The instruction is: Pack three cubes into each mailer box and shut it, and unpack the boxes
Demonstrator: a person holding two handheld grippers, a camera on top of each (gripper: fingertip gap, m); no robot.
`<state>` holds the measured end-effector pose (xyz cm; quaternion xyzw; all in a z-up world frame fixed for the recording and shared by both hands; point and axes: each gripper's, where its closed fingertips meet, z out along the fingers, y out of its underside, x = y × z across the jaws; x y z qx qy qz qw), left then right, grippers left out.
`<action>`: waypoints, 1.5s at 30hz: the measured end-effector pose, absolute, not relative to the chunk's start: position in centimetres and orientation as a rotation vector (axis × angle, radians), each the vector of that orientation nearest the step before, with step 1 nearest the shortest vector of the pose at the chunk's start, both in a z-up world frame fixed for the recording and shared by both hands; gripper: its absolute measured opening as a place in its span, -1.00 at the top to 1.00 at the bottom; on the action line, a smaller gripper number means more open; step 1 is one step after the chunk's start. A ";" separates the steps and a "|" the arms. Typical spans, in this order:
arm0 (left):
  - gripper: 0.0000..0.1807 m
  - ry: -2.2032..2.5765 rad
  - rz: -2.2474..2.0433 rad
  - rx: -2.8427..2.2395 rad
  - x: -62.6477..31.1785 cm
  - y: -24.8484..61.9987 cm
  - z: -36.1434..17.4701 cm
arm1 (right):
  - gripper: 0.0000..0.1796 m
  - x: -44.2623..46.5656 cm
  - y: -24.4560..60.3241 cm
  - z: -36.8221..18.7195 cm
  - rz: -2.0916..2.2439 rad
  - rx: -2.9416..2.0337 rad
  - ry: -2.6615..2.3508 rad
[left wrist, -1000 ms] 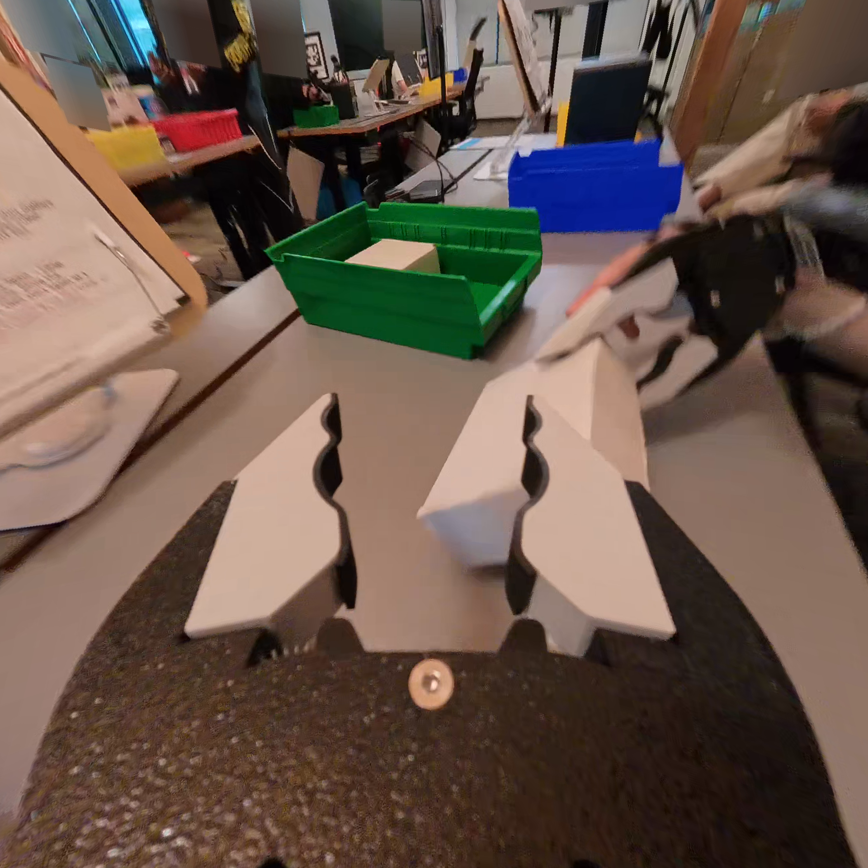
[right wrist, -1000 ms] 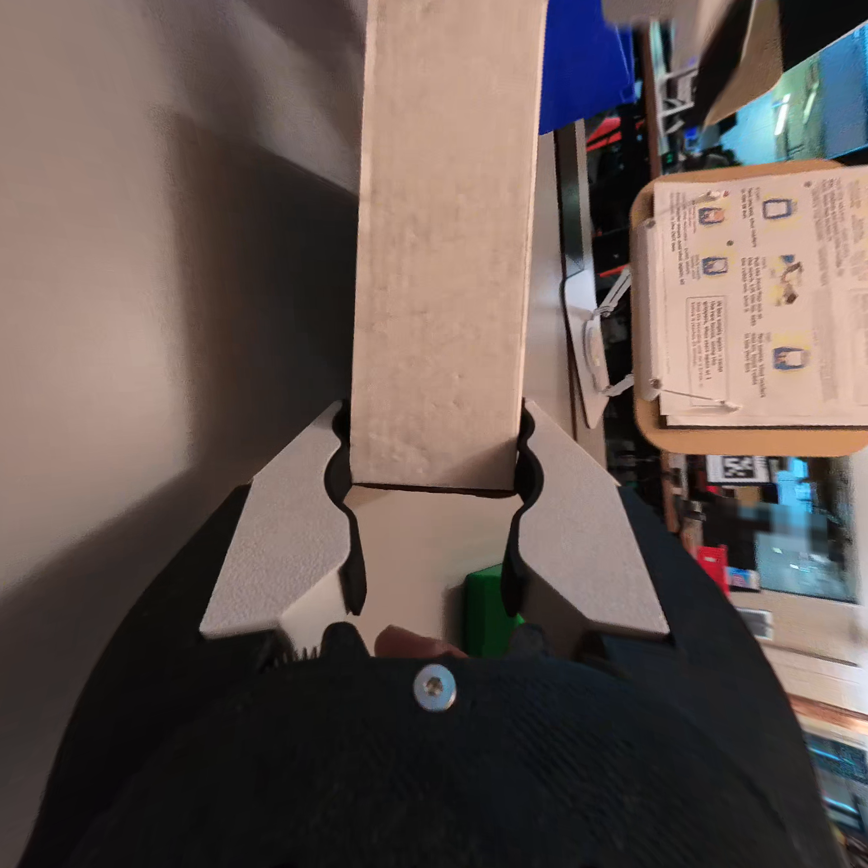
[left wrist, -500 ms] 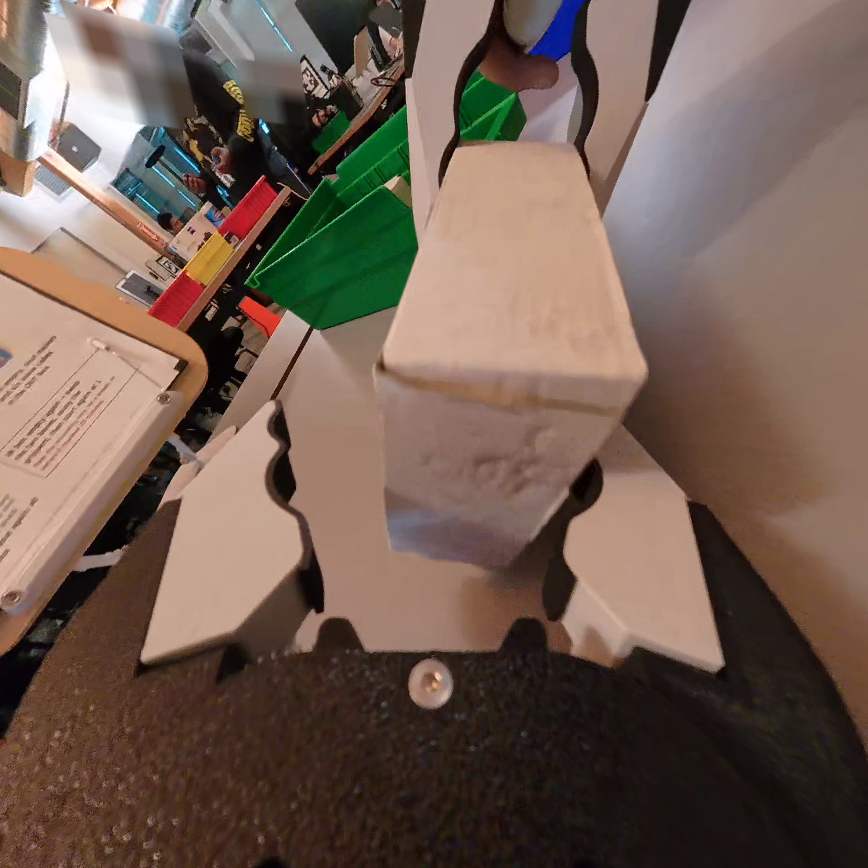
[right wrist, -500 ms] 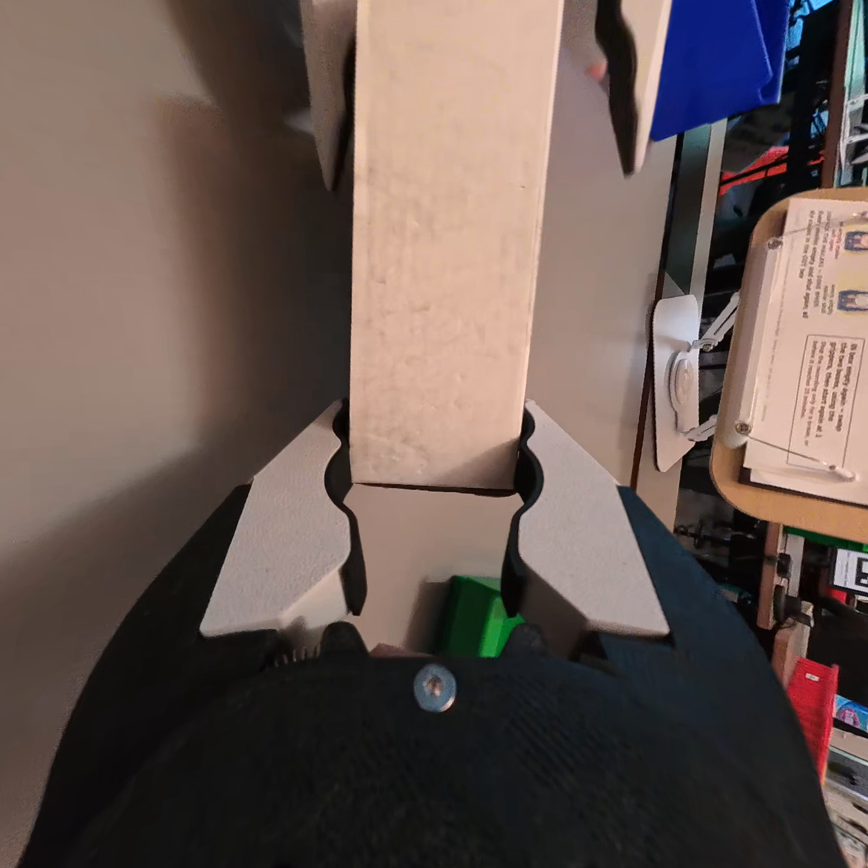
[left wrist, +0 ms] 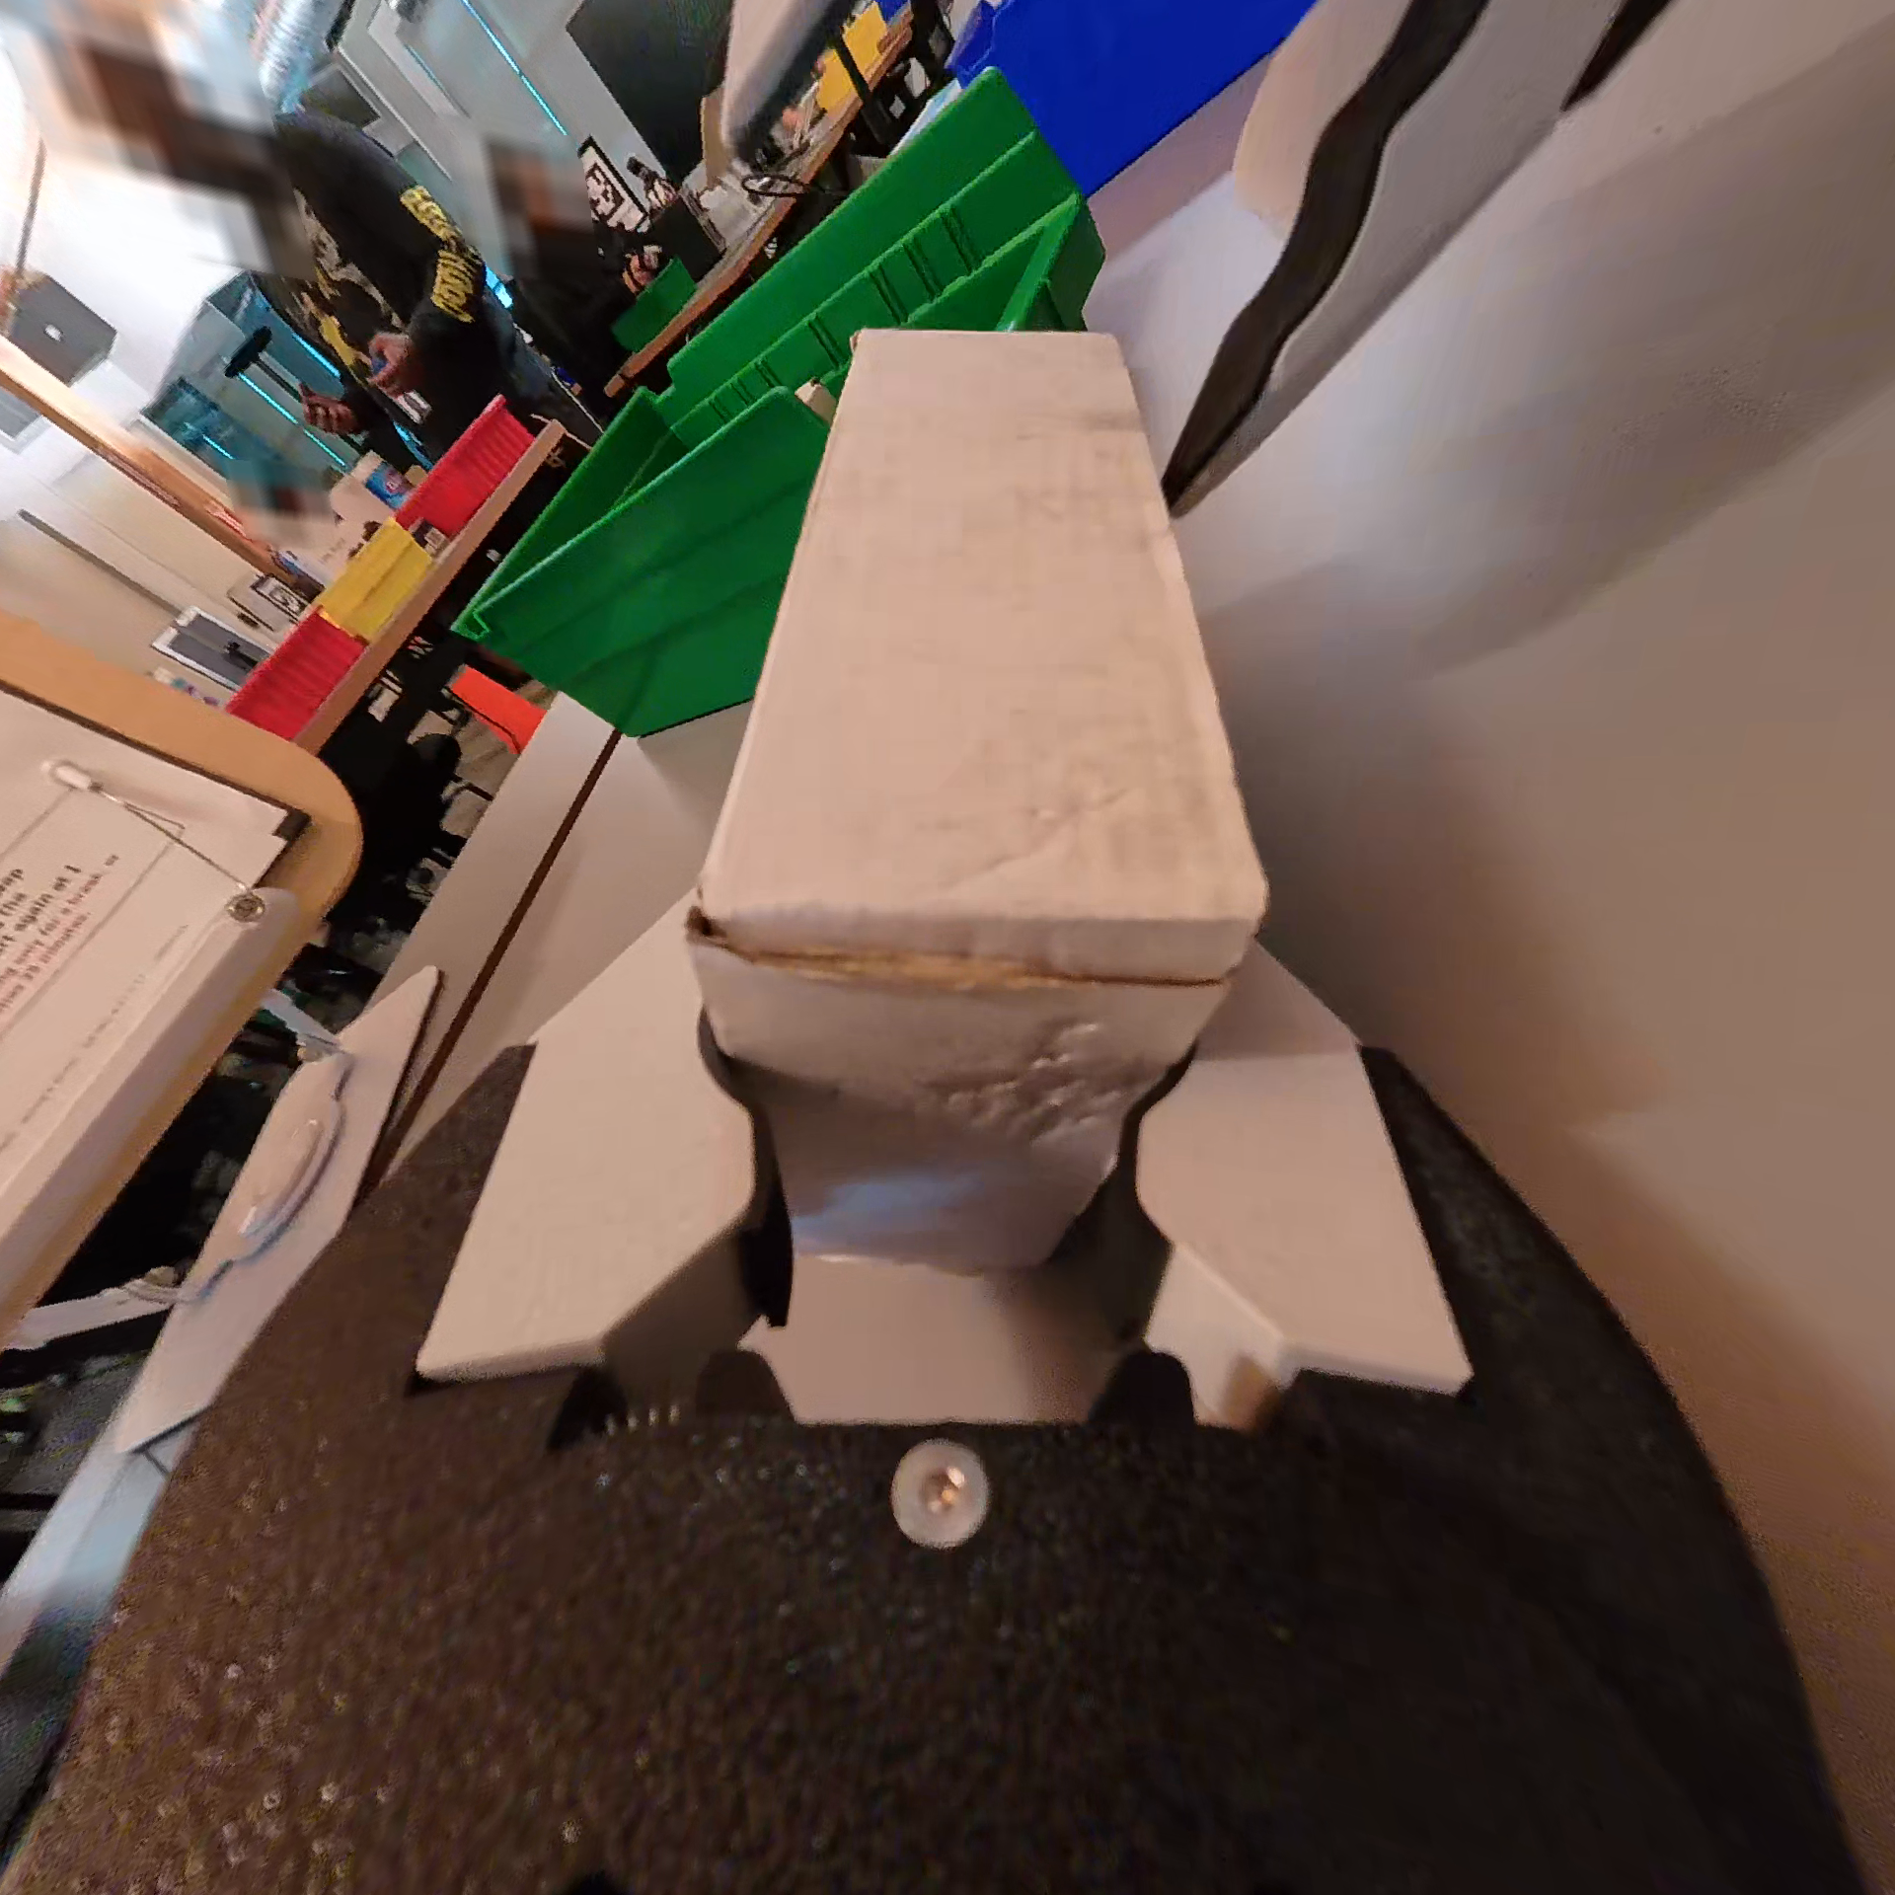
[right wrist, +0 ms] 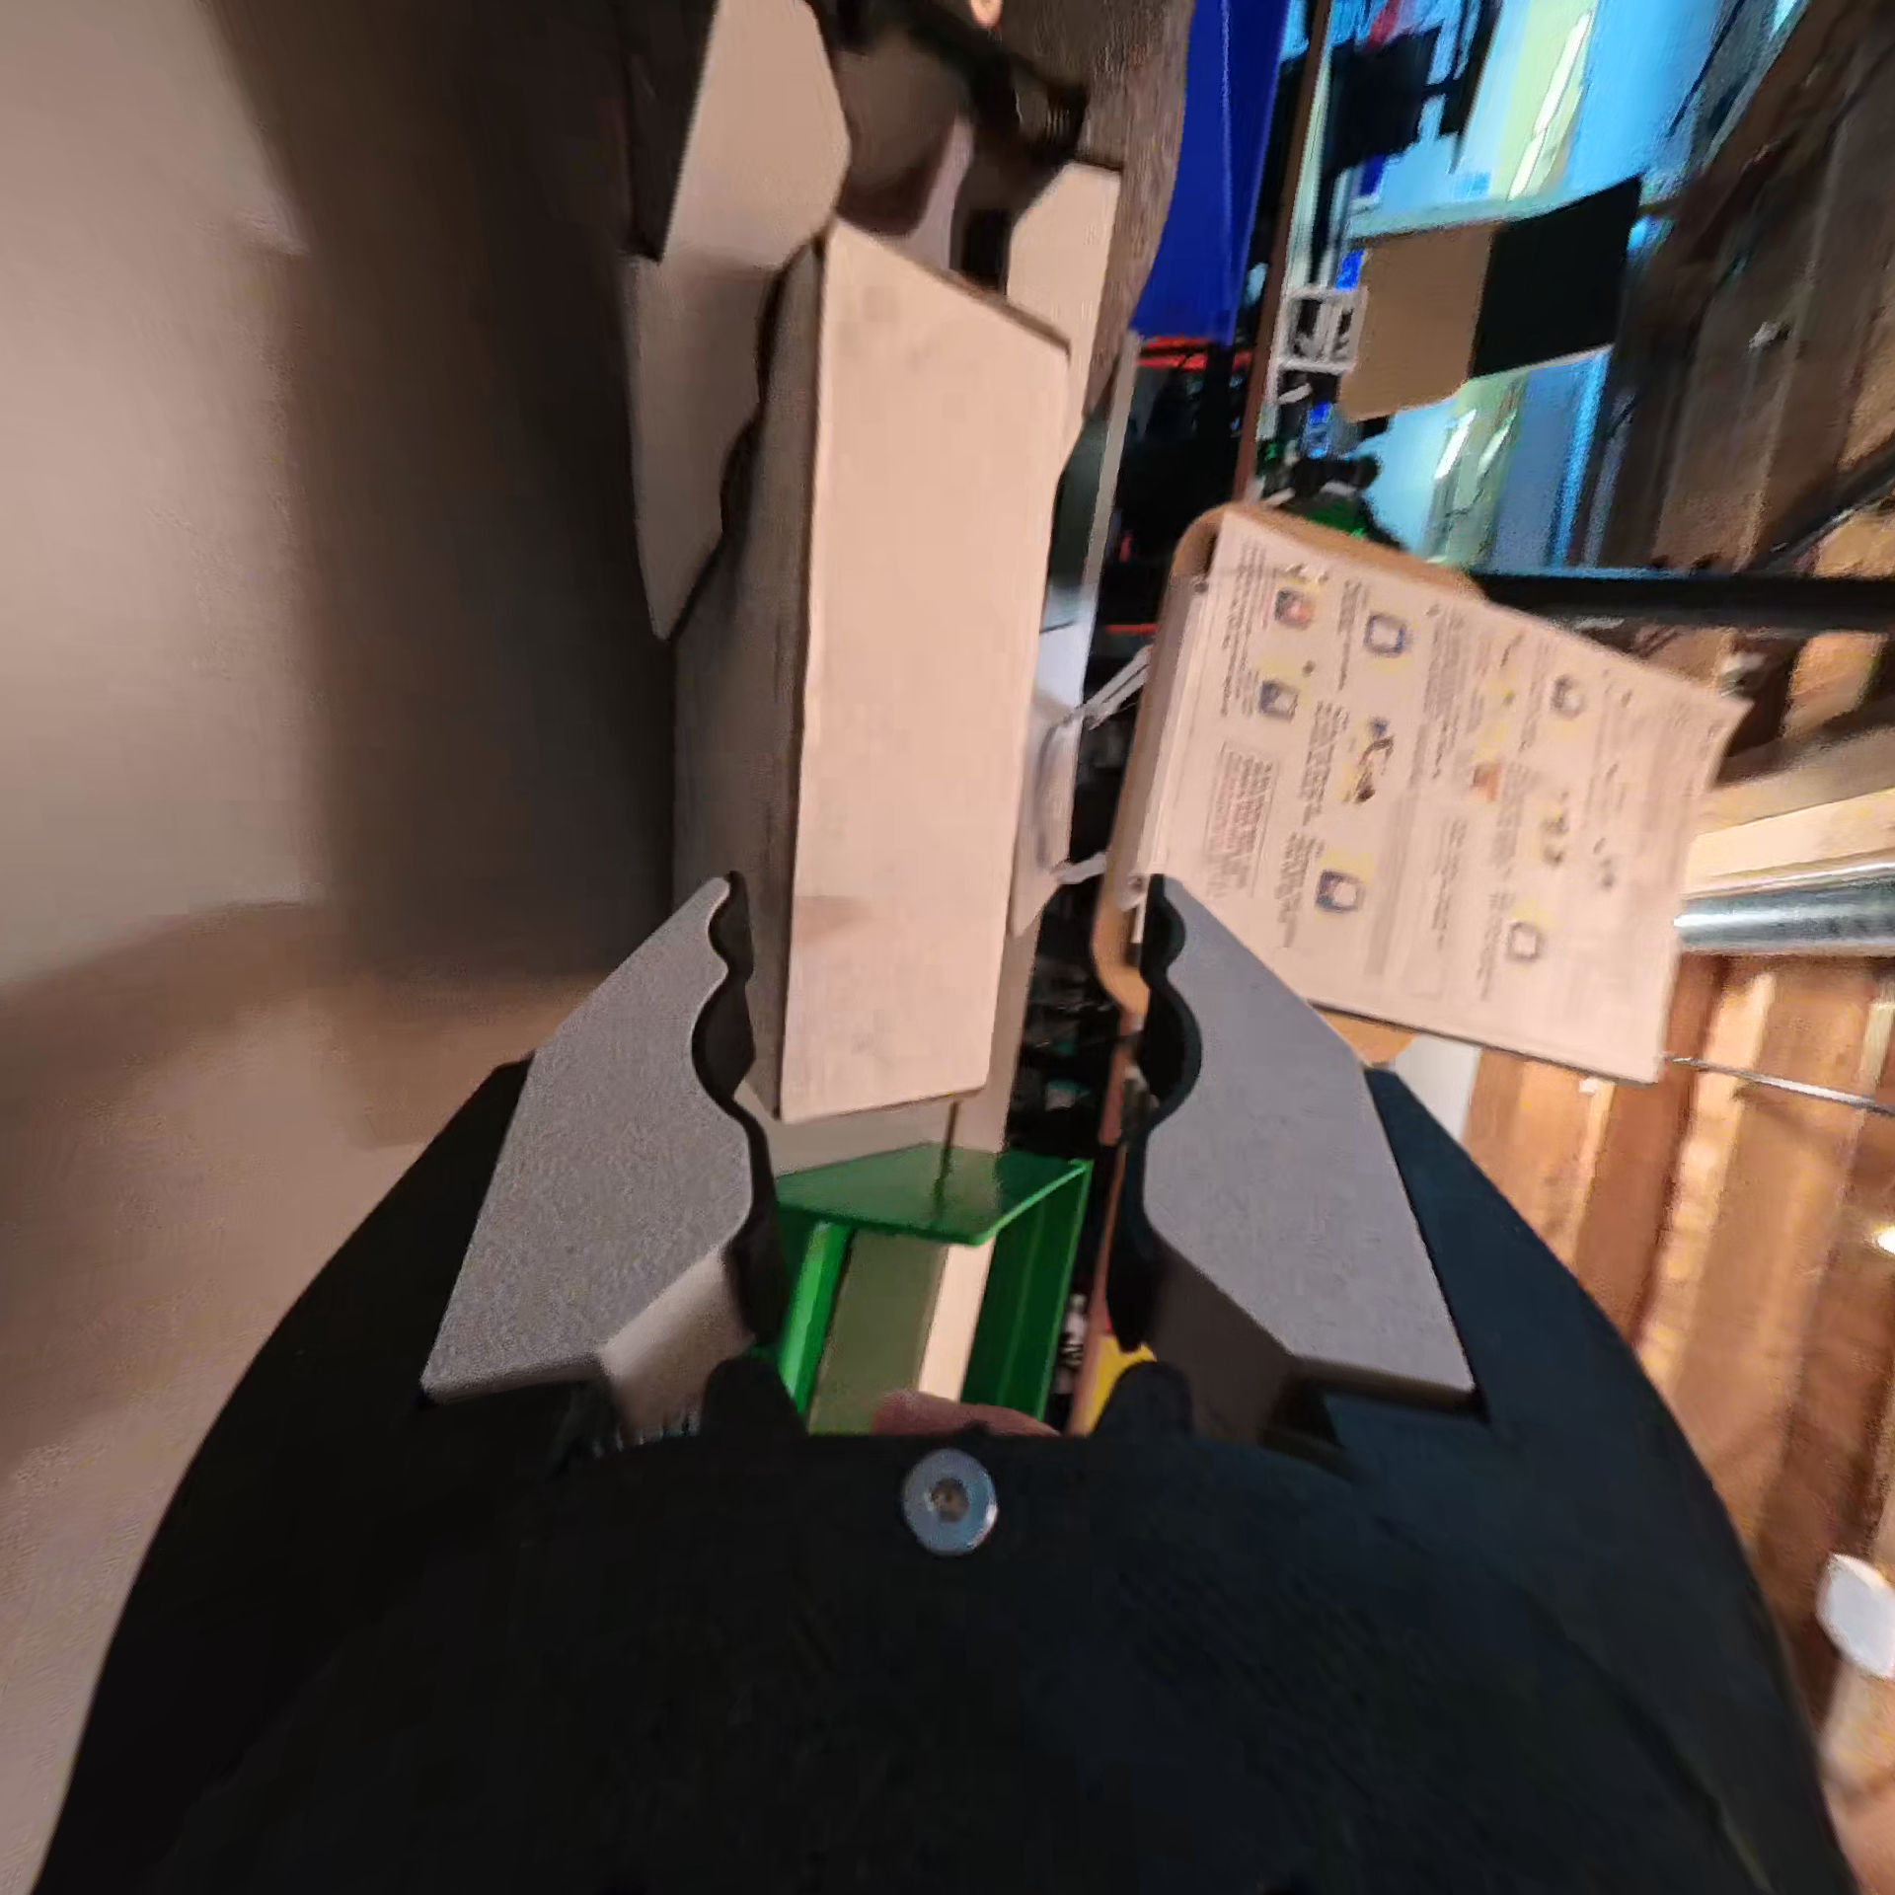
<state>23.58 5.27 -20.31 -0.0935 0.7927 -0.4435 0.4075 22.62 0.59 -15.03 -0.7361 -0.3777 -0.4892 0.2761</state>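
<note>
My left gripper (left wrist: 949, 1118) is clamped on the near end of the white mailer box (left wrist: 984, 656); both fingers press its sides, and the closed lid seam runs across just above them. The box reaches away from me, over the grey table (left wrist: 1600, 718), toward the green bin (left wrist: 656, 595). A blue bin (left wrist: 1107, 72) sits beyond that.

My right gripper (right wrist: 943, 1015) stands spread wide. The box (right wrist: 902, 656) lies between its fingers: the left finger (right wrist: 626, 1128) seems to be just at the box's edge, though blur keeps me from telling whether they touch; the right finger (right wrist: 1261, 1148) is clearly apart from it. In this view the left gripper (right wrist: 882, 256) grips the box's far end.

Below the box's near end, part of the green bin (right wrist: 923, 1200) shows between my right fingers. A clipboard (right wrist: 1415, 790) with printed sheets stands off to the side, beyond the table edge. In the left view, a person (left wrist: 410, 297) stands far back by other tables.
</note>
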 end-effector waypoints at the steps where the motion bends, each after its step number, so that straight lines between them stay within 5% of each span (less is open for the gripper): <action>1: 0.22 2.007 -1.132 -0.252 23.7 5.3 -20.3 | 0.20 22.6 1.0 -14.9 -1.358 -1.945 -1.030; 10: 0.22 2.037 -1.181 -0.299 23.9 5.9 -20.2 | 0.87 21.5 1.3 -15.7 -1.326 -1.927 -1.103; 31: 0.25 2.072 -1.168 -0.341 24.6 5.6 -20.5 | 0.97 22.9 2.6 -15.3 -1.721 -1.744 -1.048; 36: 0.25 2.060 -1.096 -0.295 24.4 5.3 -20.6 | 0.95 22.9 2.3 -11.5 -1.416 -1.774 -0.670; 40: 0.24 2.050 -1.140 -0.263 24.3 5.3 -20.4 | 0.97 22.7 2.1 -12.2 -1.334 -1.878 -0.828; 42: 0.24 2.036 -1.120 -0.210 24.0 5.1 -20.5 | 0.83 24.4 0.8 -12.3 -1.409 -1.948 -0.830; 45: 0.23 1.997 -1.072 -0.157 23.9 5.2 -20.5 | 1.00 24.0 0.4 -13.3 -1.258 -2.026 -0.811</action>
